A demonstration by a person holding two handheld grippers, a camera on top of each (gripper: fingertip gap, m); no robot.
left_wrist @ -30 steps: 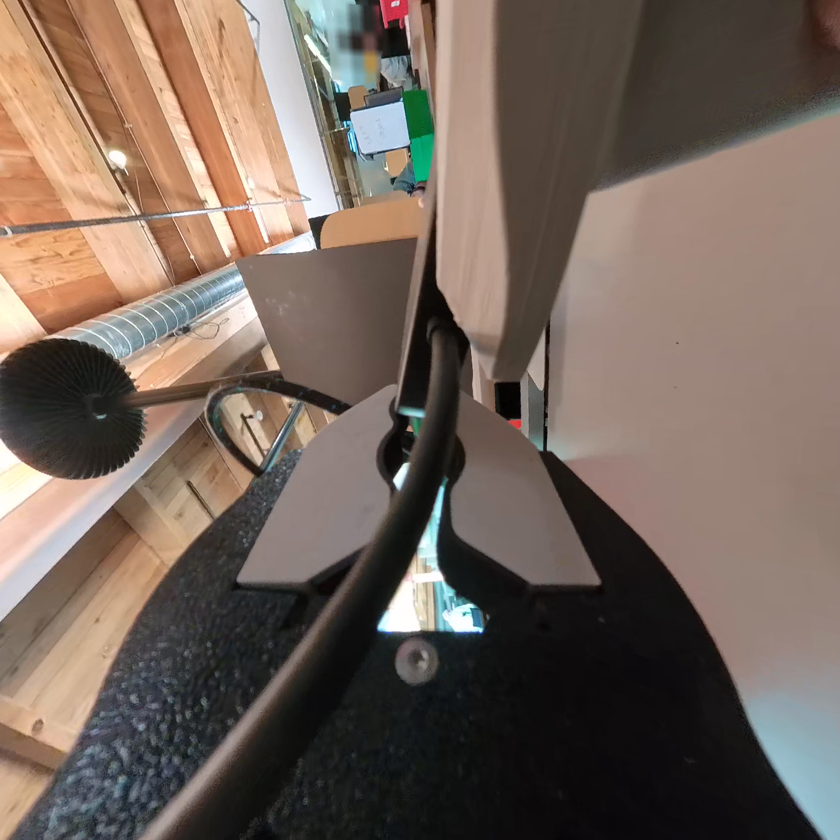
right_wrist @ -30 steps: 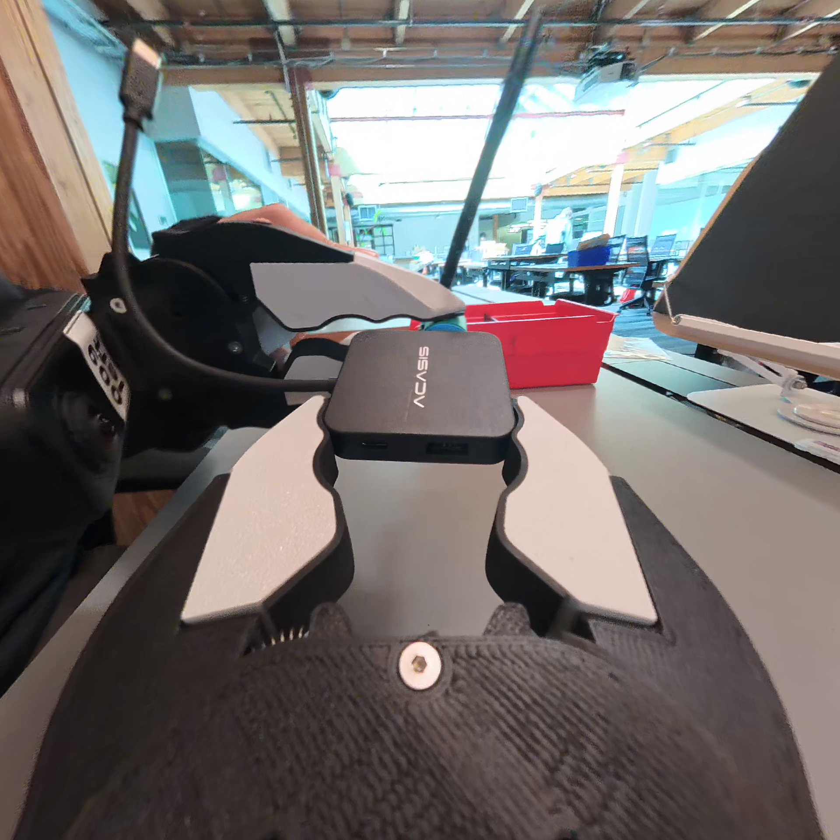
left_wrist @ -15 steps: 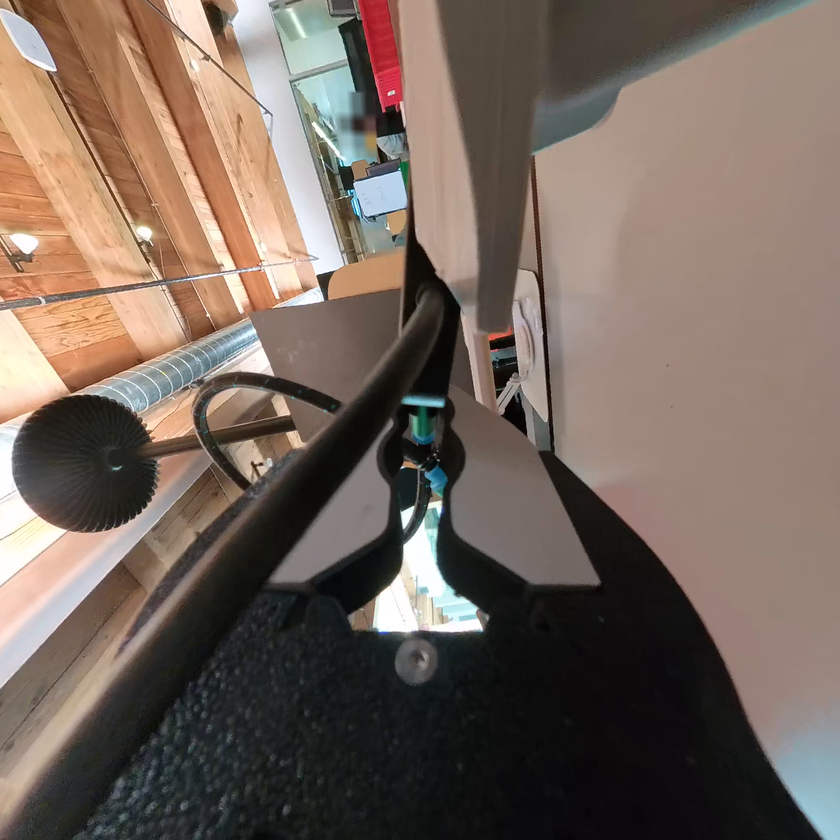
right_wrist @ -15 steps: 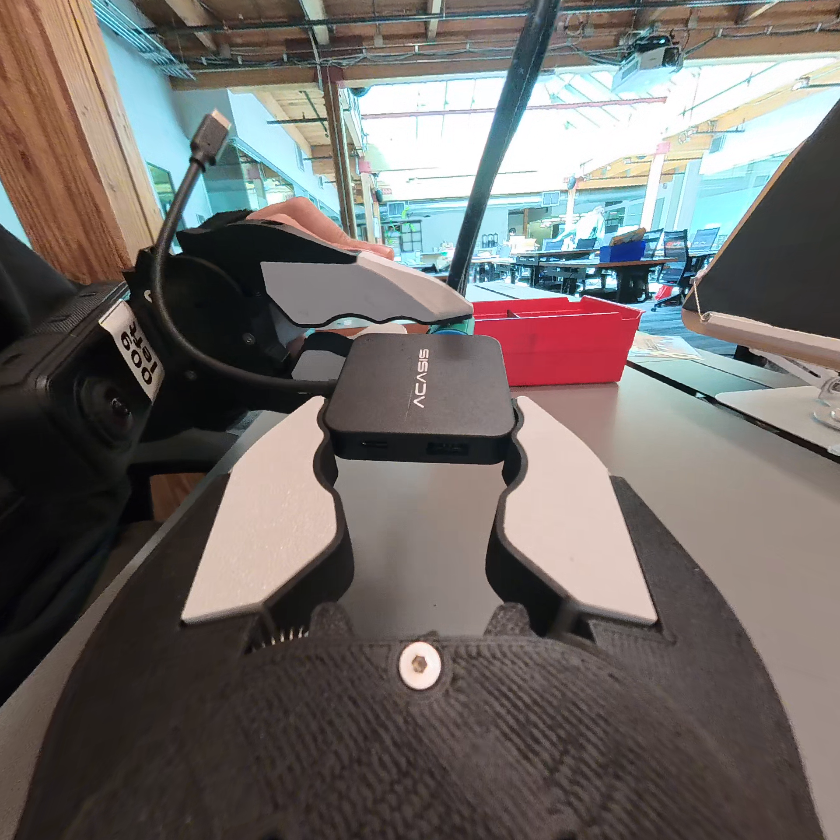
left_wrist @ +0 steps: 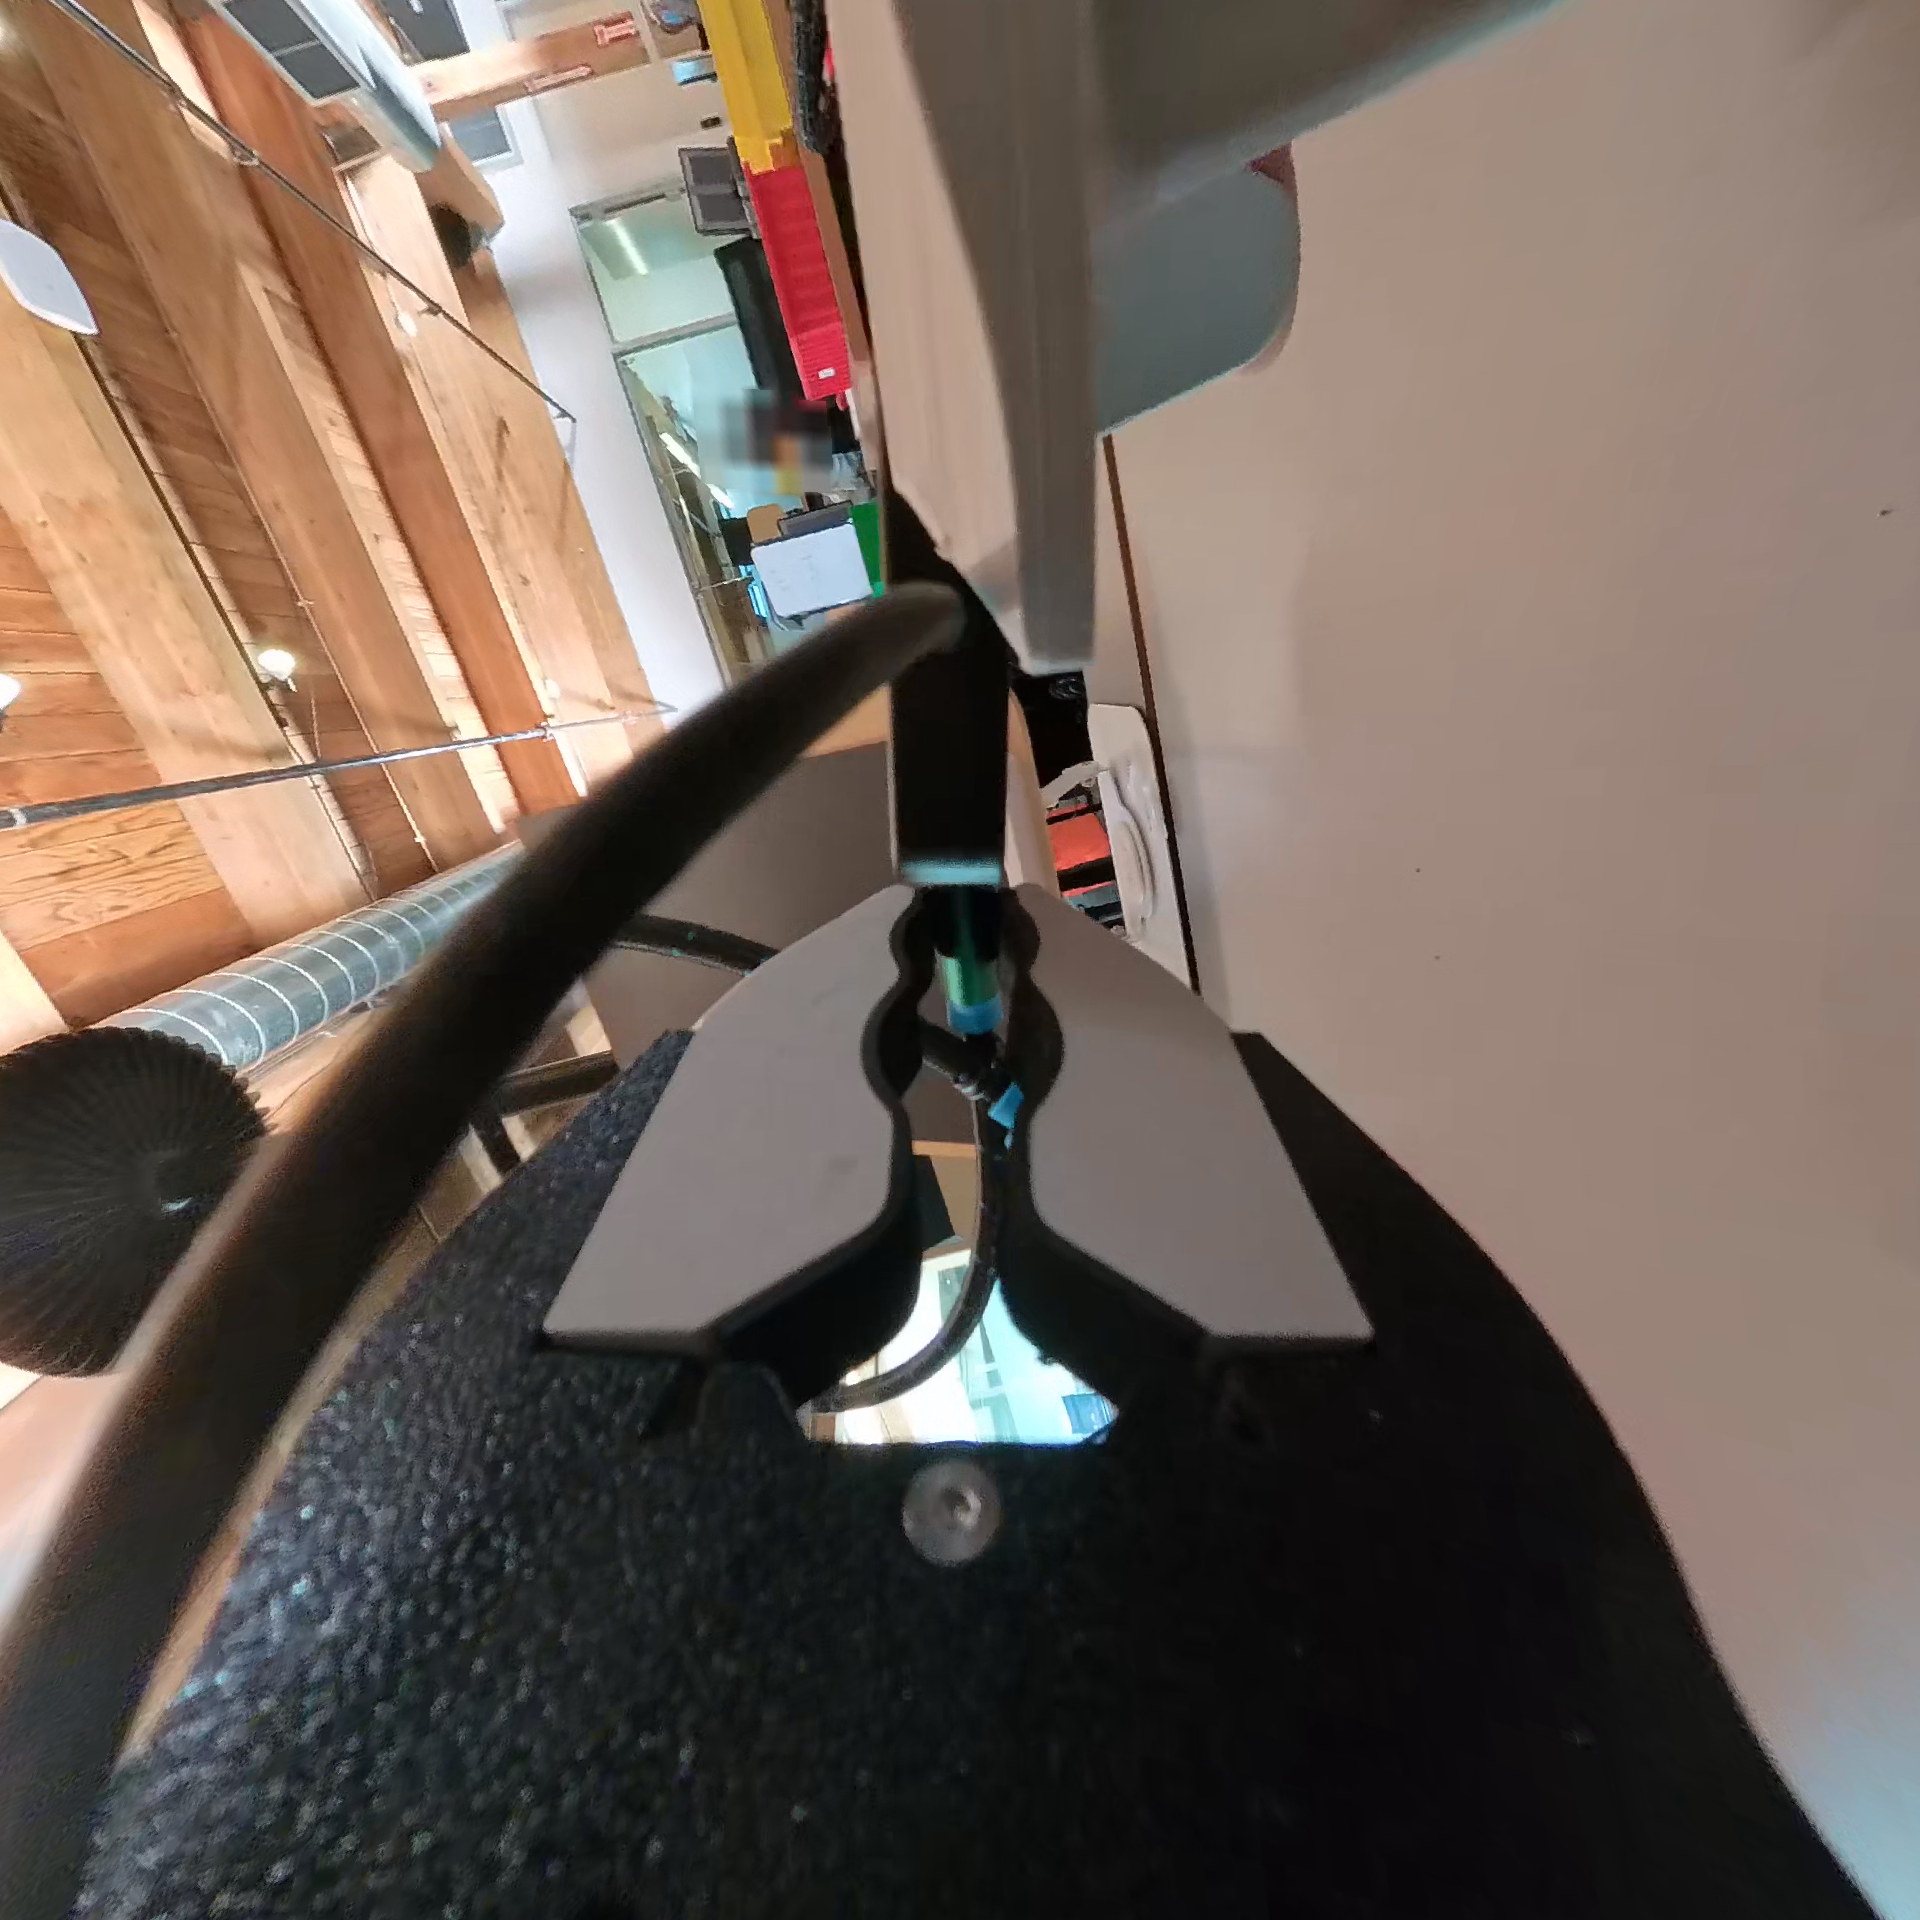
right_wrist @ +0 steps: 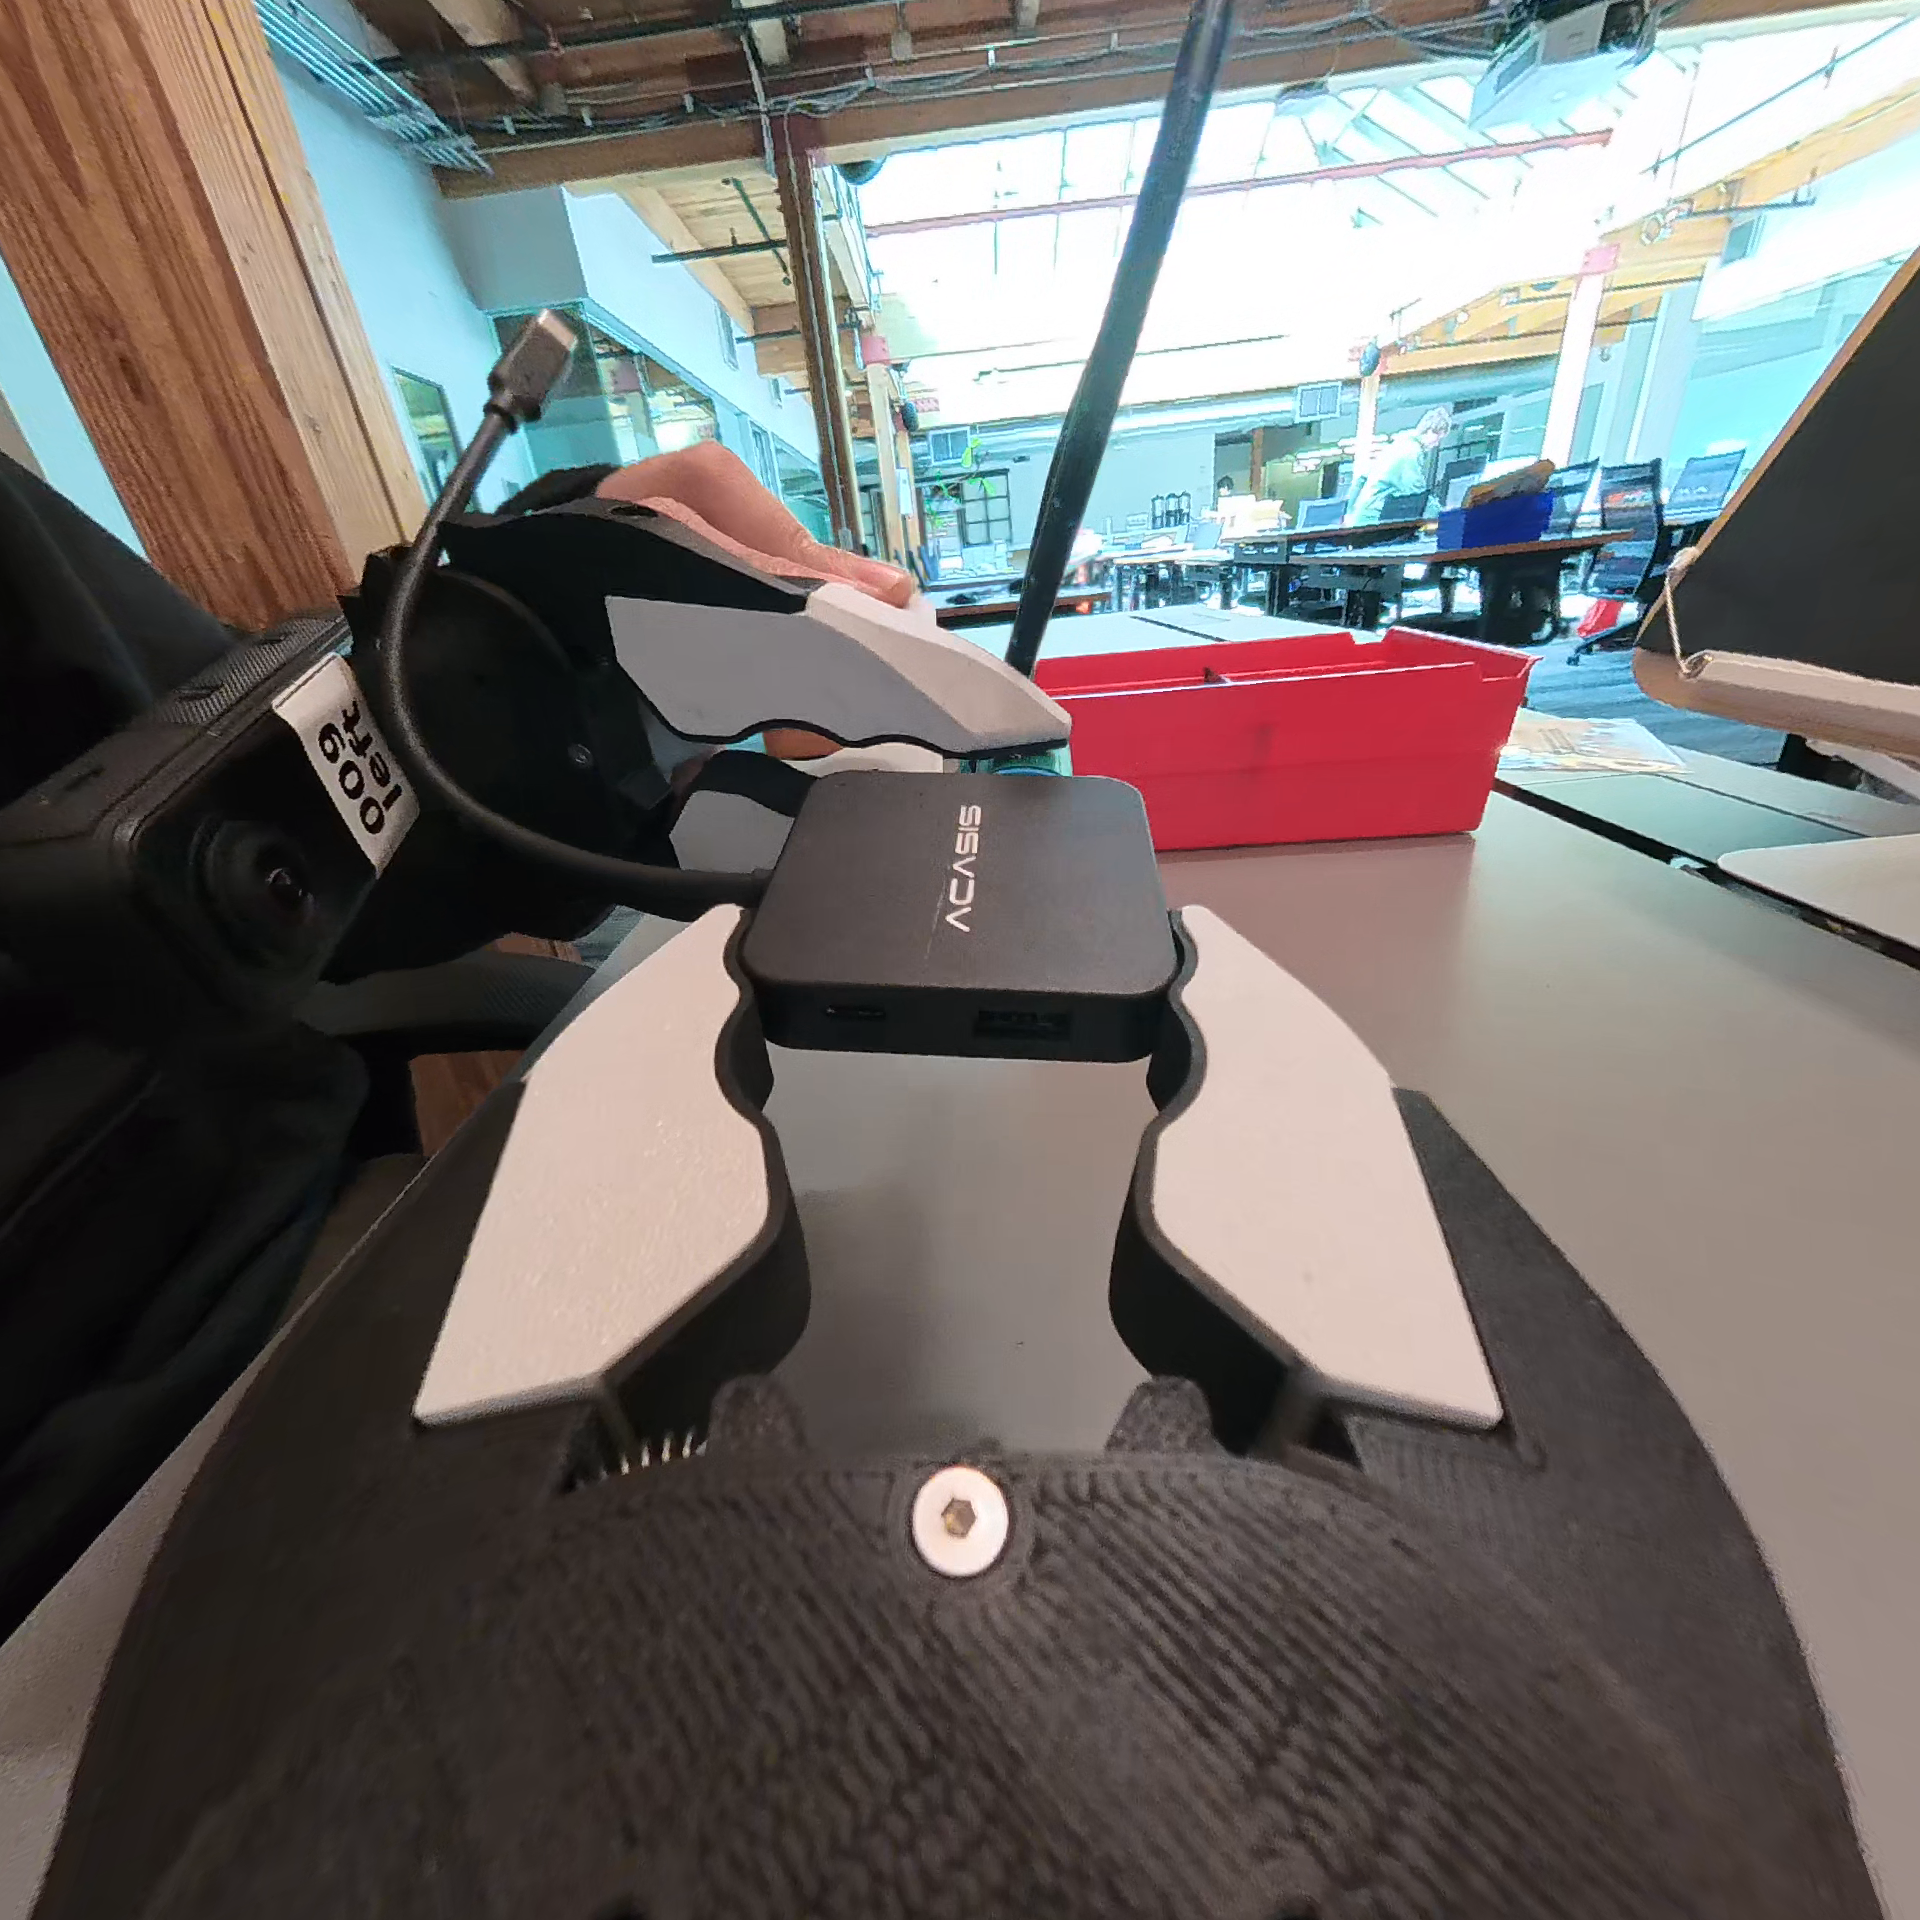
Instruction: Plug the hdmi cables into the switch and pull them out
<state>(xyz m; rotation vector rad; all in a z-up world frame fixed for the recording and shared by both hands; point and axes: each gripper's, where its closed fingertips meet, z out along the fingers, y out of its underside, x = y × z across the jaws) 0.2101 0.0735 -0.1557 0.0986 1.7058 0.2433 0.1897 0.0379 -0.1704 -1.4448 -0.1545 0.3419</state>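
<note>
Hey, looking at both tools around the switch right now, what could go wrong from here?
The right tool grips the switch only at its near corners, so the left tool tugging the green plug might twist it loose. The thick black cable arcs close past the left tool and could snag. The switch's thin pigtail loops beside that tool too.

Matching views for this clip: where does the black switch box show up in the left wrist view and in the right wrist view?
Left wrist view: the switch is seen edge-on at centre frame, a narrow black slab just beyond the left gripper.
Right wrist view: the switch lies flat on the table at centre frame, clamped between the right gripper fingertips.
Shared landmark: the thick black cable.
</note>
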